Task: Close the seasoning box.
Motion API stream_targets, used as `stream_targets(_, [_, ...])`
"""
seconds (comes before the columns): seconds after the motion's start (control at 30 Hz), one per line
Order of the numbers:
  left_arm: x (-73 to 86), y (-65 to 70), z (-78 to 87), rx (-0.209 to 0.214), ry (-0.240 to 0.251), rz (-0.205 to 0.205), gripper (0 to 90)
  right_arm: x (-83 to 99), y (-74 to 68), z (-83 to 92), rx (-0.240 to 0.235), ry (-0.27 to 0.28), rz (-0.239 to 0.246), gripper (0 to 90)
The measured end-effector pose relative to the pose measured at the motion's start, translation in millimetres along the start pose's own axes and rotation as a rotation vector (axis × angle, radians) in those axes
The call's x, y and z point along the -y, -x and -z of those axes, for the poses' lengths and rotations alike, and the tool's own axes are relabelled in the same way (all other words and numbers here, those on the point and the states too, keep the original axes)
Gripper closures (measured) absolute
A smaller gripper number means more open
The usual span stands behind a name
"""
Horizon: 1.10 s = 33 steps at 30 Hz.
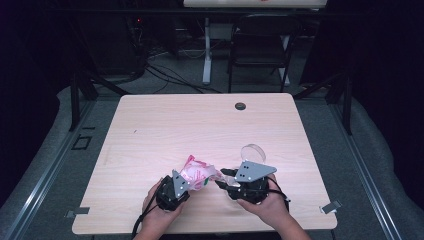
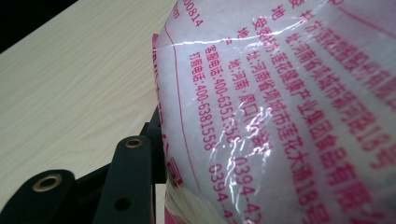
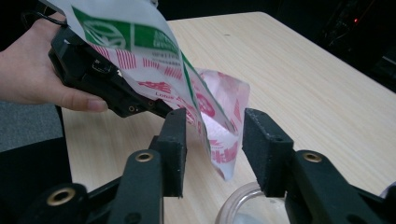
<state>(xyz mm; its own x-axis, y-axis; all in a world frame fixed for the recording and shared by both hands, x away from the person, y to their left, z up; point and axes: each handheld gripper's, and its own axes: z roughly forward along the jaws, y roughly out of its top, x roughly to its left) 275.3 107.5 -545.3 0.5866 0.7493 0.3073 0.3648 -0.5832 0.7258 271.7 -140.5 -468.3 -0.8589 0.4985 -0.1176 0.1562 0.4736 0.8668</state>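
A crinkly plastic bag (image 1: 197, 175), printed in pink, white and green, hangs just above the table's front middle. My left gripper (image 1: 186, 183) is shut on its left end, and the bag (image 2: 280, 107) covers most of the left gripper view beside one black finger (image 2: 133, 177). My right gripper (image 3: 212, 135) stands open, its pads on either side of the bag's lower corner (image 3: 224, 154) without pressing on it. In the high view the right gripper (image 1: 222, 179) sits just right of the bag. A clear round rim (image 3: 240, 198) lies below the right jaws.
A clear round lid or dish (image 1: 252, 151) rests on the wooden table (image 1: 200, 125) just beyond the right gripper. A dark grommet (image 1: 240, 106) sits near the far edge. A folding chair (image 1: 260, 45) and floor cables lie past the table.
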Motion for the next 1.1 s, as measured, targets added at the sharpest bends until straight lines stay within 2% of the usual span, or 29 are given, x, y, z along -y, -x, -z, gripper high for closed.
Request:
stream_targets(0.23, [-10.2,0.6,-1.3,-0.005,-0.003,-0.049,57.9,-6.3,0.8,1.9,0.006,-0.007,0.057,57.8])
stream_targets(0.43, [-15.7,0.9,-1.0,-0.007,0.0,-0.069,58.0,-11.3,-0.3,4.6,0.02,-0.003,0.098,56.8])
stream_targets(0.53, [-18.9,0.9,-1.1,-0.006,-0.004,-0.084,58.0,-16.2,-2.4,7.7,0.026,0.001,0.135,57.0])
stream_targets(0.6, [-19.6,1.0,-1.4,-0.007,-0.006,-0.089,58.0,-17.0,-2.9,8.3,0.025,0.0,0.14,57.3])
stream_targets(0.67, [-20.7,0.7,-1.6,-0.01,-0.01,-0.102,58.0,-20.2,-4.2,9.9,0.021,-0.001,0.161,58.7])
stream_targets(1.1, [-25.2,-4.3,-1.3,-0.022,-0.026,-0.139,58.1,-24.5,-5.1,11.1,-0.001,-0.032,0.204,71.0])
